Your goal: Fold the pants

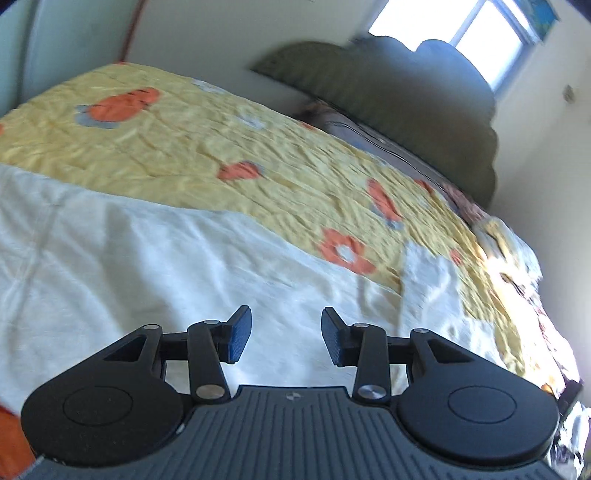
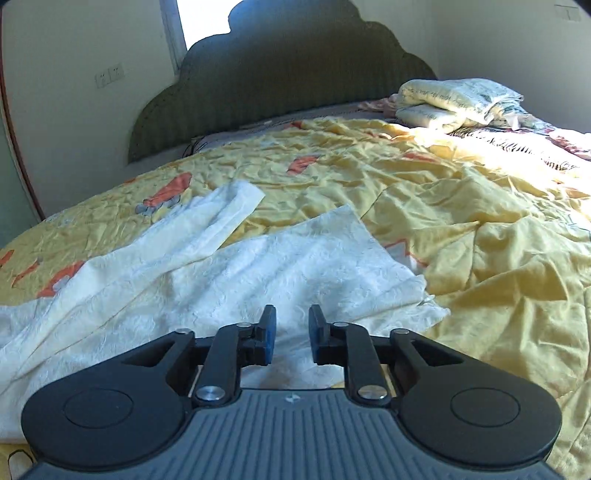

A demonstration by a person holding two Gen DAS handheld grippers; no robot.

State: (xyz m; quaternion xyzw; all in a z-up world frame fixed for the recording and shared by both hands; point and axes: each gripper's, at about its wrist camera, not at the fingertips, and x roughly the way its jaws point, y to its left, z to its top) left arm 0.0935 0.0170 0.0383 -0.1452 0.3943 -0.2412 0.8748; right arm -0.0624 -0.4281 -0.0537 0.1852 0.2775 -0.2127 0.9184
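Directly under both grippers: white pants (image 2: 229,273), textured cloth, lying spread on a yellow floral bedspread (image 2: 461,229). I see two legs in the right wrist view, running away from me toward the headboard; the left leg (image 2: 207,221) is rumpled and twisted along its length, the right leg (image 2: 317,251) lies flatter, its hem squared off. A gap of bedspread shows between the two hems.

Right gripper (image 2: 292,338): jaws parted, nothing between them, poised over the near, wide part of the pants. I cannot tell whether the fingertips touch the cloth.

Left gripper (image 1: 286,334): jaws spread wider, holding nothing, hovering over a broad white expanse of the same pants (image 1: 147,266). That view is blurred.

Step in hand, as I judge it: the start. No fold is made; I am lining up for the first grasp.

Next move calls for: each gripper closing on an edge of the garment, likely one outer side, then carrying one leg over onto the other. The twisted left leg probably needs smoothing first, or the fold will trap creases.

Further out: green scalloped headboard (image 2: 280,74), folded bedding (image 2: 458,101) stacked at the far right corner, bright window (image 1: 454,33) behind.
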